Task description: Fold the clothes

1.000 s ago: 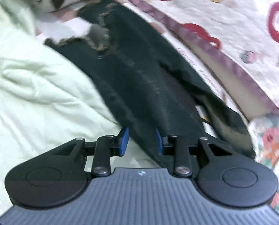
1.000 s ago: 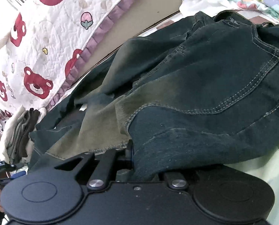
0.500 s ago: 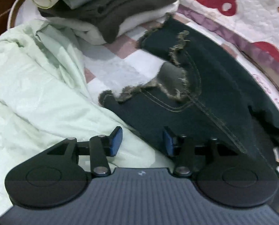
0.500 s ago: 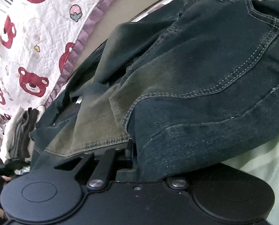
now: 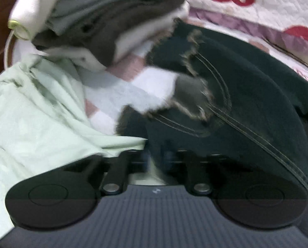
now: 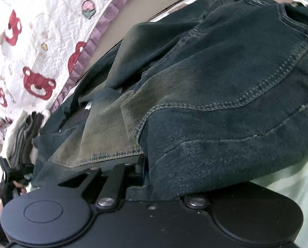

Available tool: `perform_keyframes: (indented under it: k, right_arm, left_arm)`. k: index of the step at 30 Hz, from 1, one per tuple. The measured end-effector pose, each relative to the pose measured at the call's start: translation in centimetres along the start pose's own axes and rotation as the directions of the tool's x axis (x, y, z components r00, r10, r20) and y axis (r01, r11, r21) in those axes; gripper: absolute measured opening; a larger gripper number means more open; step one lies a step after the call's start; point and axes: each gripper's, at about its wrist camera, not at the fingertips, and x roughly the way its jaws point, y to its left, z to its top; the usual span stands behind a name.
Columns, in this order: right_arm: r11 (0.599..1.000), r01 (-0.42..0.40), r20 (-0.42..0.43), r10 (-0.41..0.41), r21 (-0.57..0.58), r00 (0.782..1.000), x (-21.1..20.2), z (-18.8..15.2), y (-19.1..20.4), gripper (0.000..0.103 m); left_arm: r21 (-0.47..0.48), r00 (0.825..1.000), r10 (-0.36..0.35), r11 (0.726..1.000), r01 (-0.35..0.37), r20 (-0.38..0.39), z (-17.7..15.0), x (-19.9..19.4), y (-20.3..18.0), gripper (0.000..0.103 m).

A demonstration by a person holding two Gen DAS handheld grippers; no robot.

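Note:
Dark denim jeans (image 5: 247,107) with frayed hems lie on the bed; the leg ends show in the left wrist view, the waist part (image 6: 226,95) in the right wrist view. My left gripper (image 5: 157,157) is blurred, its jaws close together around the edge of a jeans leg near the hem. My right gripper (image 6: 145,165) is shut on the jeans' waist fabric, which drapes over its fingers and hides them.
A pale green sheet (image 5: 36,119) lies bunched at left. A stack of folded clothes (image 5: 104,20) sits at the far end, also seen in the right wrist view (image 6: 23,136). A bear-print quilt (image 6: 50,31) hangs along the bed's far side.
My left gripper moved along the leg to the frayed hem end and its jaws closed on the denim. The right gripper kept its hold and shifted slightly.

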Motion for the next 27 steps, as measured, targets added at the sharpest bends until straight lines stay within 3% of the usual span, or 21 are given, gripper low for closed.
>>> perform_keyframes:
  k: [1,3,6,9,15,17,19,20,21,22,24,27]
  right_arm:
    - [1.0,0.0,-0.004,0.0,-0.018,1.0,0.0,0.1,0.1,0.017]
    - [0.999,0.0,-0.007,0.0,-0.042,1.0,-0.2,0.2,0.2,0.018]
    - [0.999,-0.006,-0.001,0.006,-0.051,1.0,-0.5,0.3,0.2,0.018]
    - [0.998,-0.029,0.021,0.03,-0.05,0.999,-1.1,0.3,-0.2,0.019]
    - [0.985,-0.171,0.115,0.169,0.009,0.979,-3.3,0.6,-1.6,0.022]
    - [0.989,-0.148,0.121,0.146,0.011,0.982,-3.6,0.6,-1.9,0.025]
    - [0.994,-0.107,0.119,0.105,0.009,0.987,-3.9,0.5,-2.3,0.031]
    - [0.995,-0.095,0.12,0.093,0.013,0.988,-4.1,0.6,-2.6,0.04]
    - [0.996,-0.089,0.12,0.087,0.01,0.989,-4.4,0.8,-3.0,0.046]
    - [0.995,-0.099,0.118,0.1,-0.01,0.988,-4.9,1.3,-3.5,0.046]
    - [0.989,-0.131,0.119,0.138,-0.062,0.983,-6.2,2.2,-4.6,0.045]
    - [0.992,-0.122,0.155,0.122,-0.011,0.98,-8.6,3.9,-7.2,0.045]
  left_arm:
    - [-0.026,1.0,-0.012,1.0,0.013,0.019,0.0,-0.5,0.4,0.004]
    - [0.038,0.991,0.044,0.998,-0.049,0.123,-0.1,-2.7,0.0,0.004]
    - [0.119,0.954,0.106,0.982,-0.144,0.279,-0.3,-6.1,-0.7,0.004]
    - [0.114,0.931,0.086,0.984,-0.134,0.355,0.1,-9.5,-0.6,0.004]
    - [0.114,0.824,0.148,0.962,-0.248,0.547,-1.6,-16.1,-0.5,0.004]
    - [0.095,0.849,0.155,0.968,-0.233,0.505,-1.9,-16.1,0.4,0.004]
    - [0.03,0.892,0.163,0.981,-0.194,0.422,-2.1,-15.0,1.9,0.004]
    - [-0.008,0.91,0.165,0.985,-0.175,0.382,-2.2,-14.4,2.8,0.004]
    - [-0.04,0.921,0.167,0.986,-0.163,0.352,-2.3,-14.0,3.6,0.004]
    - [-0.066,0.93,0.169,0.986,-0.155,0.327,-2.5,-13.6,4.3,0.004]
    - [-0.07,0.928,0.181,0.983,-0.168,0.325,-2.9,-13.6,4.5,0.004]
    - [-0.033,0.916,0.174,0.984,-0.174,0.362,-3.3,-13.8,3.2,0.004]
